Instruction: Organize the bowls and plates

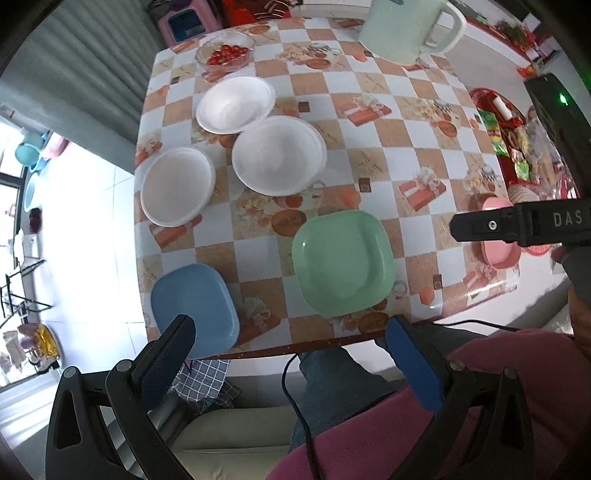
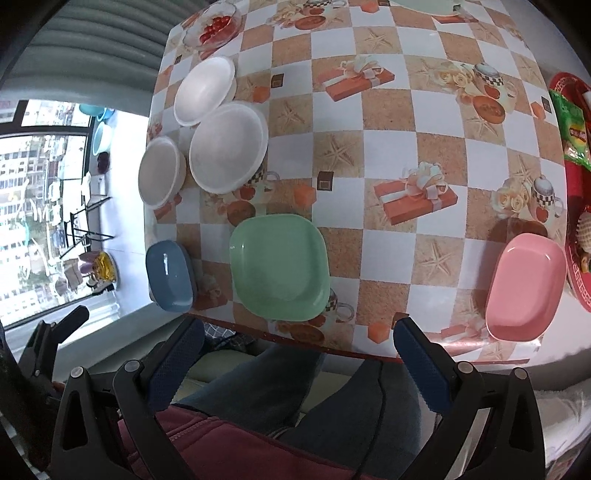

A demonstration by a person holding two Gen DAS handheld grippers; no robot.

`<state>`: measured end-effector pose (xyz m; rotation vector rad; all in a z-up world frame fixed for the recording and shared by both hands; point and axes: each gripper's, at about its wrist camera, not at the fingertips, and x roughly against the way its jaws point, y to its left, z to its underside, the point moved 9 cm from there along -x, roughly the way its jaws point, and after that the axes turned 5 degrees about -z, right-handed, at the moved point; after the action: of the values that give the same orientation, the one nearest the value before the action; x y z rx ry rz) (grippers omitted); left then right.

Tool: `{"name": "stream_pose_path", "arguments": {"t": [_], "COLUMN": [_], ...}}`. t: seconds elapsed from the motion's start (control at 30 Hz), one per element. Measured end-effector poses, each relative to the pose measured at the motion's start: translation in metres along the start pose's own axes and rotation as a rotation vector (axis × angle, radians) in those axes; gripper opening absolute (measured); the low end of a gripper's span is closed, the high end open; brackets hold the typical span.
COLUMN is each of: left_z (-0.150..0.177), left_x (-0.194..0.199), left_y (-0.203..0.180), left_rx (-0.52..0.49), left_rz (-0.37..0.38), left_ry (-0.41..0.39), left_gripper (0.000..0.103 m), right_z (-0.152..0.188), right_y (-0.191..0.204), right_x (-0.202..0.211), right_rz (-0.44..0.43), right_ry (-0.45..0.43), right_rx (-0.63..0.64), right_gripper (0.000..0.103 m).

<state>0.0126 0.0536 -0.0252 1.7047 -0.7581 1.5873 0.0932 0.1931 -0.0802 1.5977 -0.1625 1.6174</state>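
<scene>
Left gripper (image 1: 291, 343) wide open, nothing between the jaws, hovering off the near edge of the tabletop (image 1: 424, 122) above the person's lap. Blue plate (image 1: 194, 308) sits at the near-left corner, close to the edge and partly behind the left finger; green plate (image 1: 341, 262) just to its right, apart from it. Three white bowls (image 1: 279, 158) clustered further back on the left; the two rear ones look touching or overlapping at the rims. Right gripper (image 1: 517, 225) enters from the right, above the pink plate (image 1: 498, 254). Risk: a careless approach pushes the blue plate off the corner. Cable (image 1: 295, 398) hanging under the gripper could snag on the table edge.

Right gripper (image 2: 297, 339) also wide open and empty, held off the near edge, pointing down-forward at the green plate (image 2: 280, 266). Pink plate (image 2: 524, 284) is at the near-right, well apart from the other plates and just beside a red tray (image 2: 576, 284). Blue plate (image 2: 170, 275) looks tilted here, or it's lens distortion; can't tell. Risk: smooth plastic rims are shallow, so a pinch grasp may slip; the light white bowls (image 2: 227, 147) would likely skid if nudged. Glass bowl of tomatoes (image 2: 214, 27) sits behind them, so watch the reach.
</scene>
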Motion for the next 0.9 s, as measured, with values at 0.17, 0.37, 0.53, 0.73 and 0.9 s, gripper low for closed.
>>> {"name": "stream_pose_path", "arguments": {"t": [0.17,0.37,0.53,0.73,0.9], "left_z": [-0.001,0.001,0.0,0.001,0.004], "left_x": [0.001,0.005,0.006,0.007,0.008], "left_y": [0.009,0.012,0.015,0.017,0.018], "left_rx": [0.021,0.015,0.023,0.02,0.02], "left_rz": [-0.024,-0.048,-0.04,-0.036,-0.03], "left_ry": [0.003,-0.019,-0.038,-0.053,-0.061], "left_gripper": [0.103,0.103,0.103,0.103,0.103], "right_z": [-0.002,-0.002,0.0,0.004,0.008], "right_y": [0.002,0.004,0.001,-0.003,-0.004], "right_x": [-0.001,0.0,0.001,0.003,0.003], "right_rz": [0.014,-0.004,-0.016,-0.033,-0.039], "right_ry": [0.004,-0.008,-0.013,-0.029,-0.033], "right_rx": [-0.007,-0.015,-0.043,-0.075,-0.093], "right_gripper": [0.103,0.103,0.103,0.103,0.103]}}
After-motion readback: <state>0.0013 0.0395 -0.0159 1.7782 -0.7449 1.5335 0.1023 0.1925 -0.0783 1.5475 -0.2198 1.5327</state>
